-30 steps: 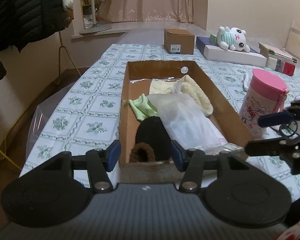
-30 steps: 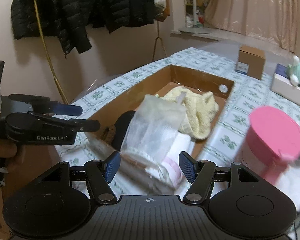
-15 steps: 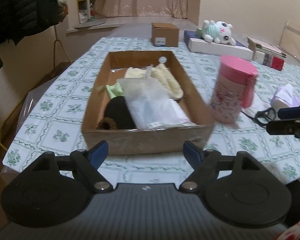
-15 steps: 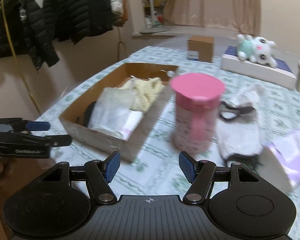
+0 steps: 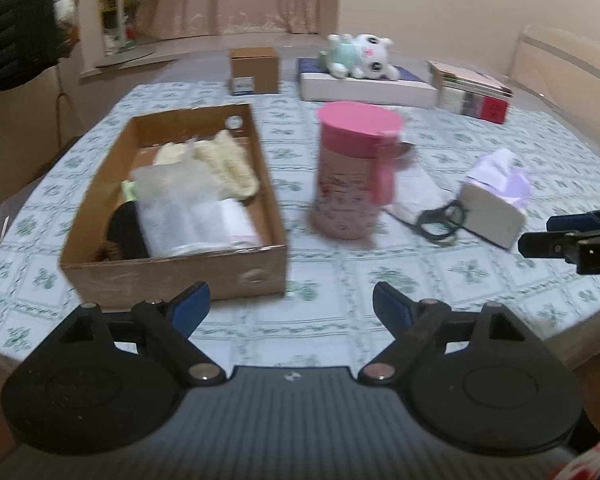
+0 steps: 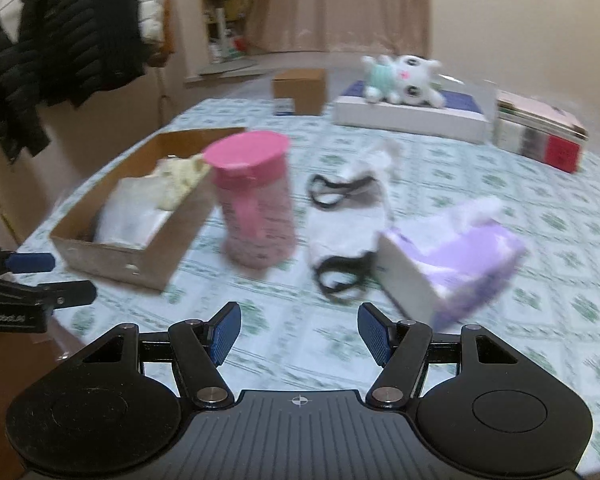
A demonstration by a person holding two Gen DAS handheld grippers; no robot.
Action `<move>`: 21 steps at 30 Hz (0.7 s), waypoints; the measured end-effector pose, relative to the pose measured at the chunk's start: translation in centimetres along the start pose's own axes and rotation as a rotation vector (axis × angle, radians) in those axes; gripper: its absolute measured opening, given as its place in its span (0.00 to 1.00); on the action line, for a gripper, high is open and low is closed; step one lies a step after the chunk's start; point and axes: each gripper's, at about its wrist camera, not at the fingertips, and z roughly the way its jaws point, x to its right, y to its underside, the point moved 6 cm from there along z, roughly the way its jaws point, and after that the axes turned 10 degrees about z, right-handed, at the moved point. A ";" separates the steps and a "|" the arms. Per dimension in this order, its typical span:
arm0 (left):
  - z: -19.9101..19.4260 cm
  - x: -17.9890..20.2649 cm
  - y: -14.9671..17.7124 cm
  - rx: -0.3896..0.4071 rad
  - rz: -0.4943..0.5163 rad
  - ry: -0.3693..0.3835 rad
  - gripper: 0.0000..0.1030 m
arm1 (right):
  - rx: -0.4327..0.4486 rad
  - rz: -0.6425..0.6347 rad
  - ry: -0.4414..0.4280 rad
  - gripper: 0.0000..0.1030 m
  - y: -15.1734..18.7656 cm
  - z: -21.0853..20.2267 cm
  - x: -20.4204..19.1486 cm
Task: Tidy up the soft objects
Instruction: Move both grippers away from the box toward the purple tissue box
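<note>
Your left gripper (image 5: 290, 306) has just been opening wide, with nothing between its jaws. Your right gripper (image 6: 298, 338) is partly open and empty too. The soft things lie in the cardboard box (image 5: 172, 268), blurry, the dark one half hidden.

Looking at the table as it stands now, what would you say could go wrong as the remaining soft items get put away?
1. The tall pink-lidded canister stands between the cardboard box and the pale garment with black straps; a carry across might tip it.
2. The purple tissue box lies against that garment, so a grab may drag it along.
3. The plastic-wrapped bundle already fills much of the box, so new items may spill over.
</note>
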 end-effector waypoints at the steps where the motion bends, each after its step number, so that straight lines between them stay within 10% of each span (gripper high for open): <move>1: 0.1 0.5 -0.2 0.001 0.007 0.008 0.84 | 0.003 0.013 0.010 0.63 0.0 -0.3 0.6; 21: 0.9 4.0 -2.6 0.018 0.101 0.070 0.84 | 0.033 0.084 0.039 0.63 -0.5 -2.0 4.5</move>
